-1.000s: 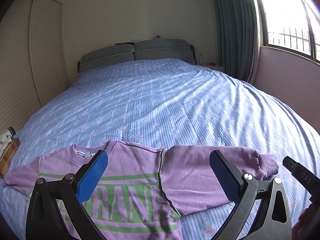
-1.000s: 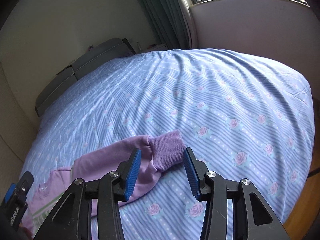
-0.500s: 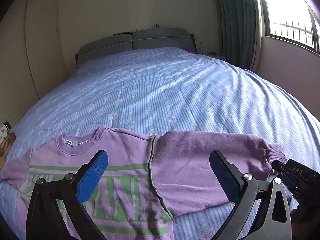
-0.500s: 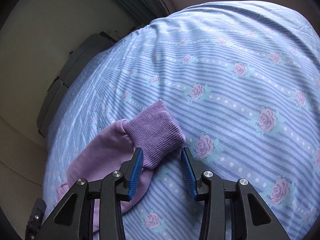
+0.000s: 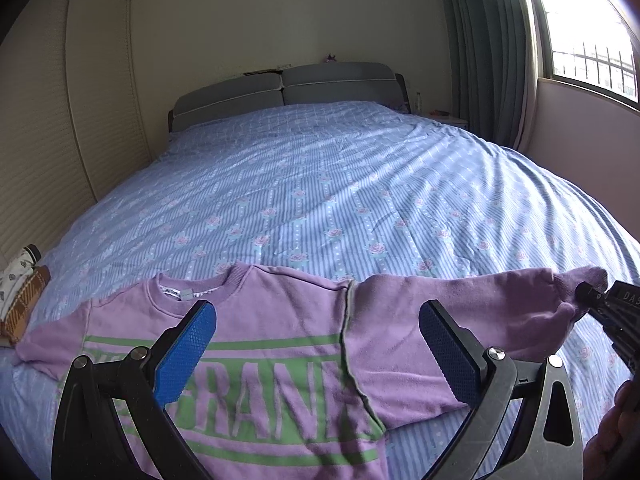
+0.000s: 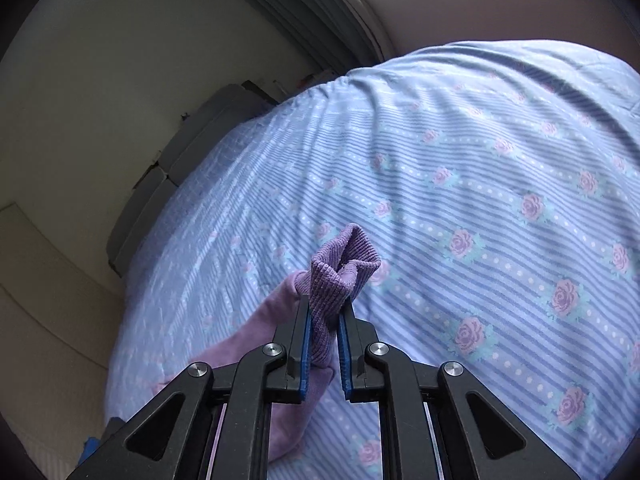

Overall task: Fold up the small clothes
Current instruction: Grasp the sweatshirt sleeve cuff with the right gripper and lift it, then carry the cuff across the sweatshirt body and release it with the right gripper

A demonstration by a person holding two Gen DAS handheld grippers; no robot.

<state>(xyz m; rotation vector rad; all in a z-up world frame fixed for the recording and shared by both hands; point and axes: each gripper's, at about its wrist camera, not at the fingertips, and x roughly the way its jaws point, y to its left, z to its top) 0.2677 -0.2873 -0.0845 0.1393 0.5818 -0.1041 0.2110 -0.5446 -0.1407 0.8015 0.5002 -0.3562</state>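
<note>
A small purple sweatshirt (image 5: 280, 344) with green lettering lies face up on the bed, neck toward the headboard. My left gripper (image 5: 316, 344) is open and hovers above its chest, empty. My right gripper (image 6: 325, 320) is shut on the ribbed cuff (image 6: 340, 268) of the sweatshirt's right sleeve and holds it a little above the cover. In the left wrist view the right gripper (image 5: 612, 312) shows at the far right, pinching the sleeve's end (image 5: 576, 280). The sweatshirt's hem is out of view.
The bed (image 5: 340, 184) has a blue striped cover with roses and a grey headboard (image 5: 280, 92). Folded patterned clothes (image 5: 20, 296) lie at the bed's left edge. A curtain and window (image 5: 584, 52) are on the right, a wardrobe on the left.
My right gripper has closed on the sleeve cuff and lifted it off the cover. The left gripper stays open over the sweatshirt and has drifted slightly.
</note>
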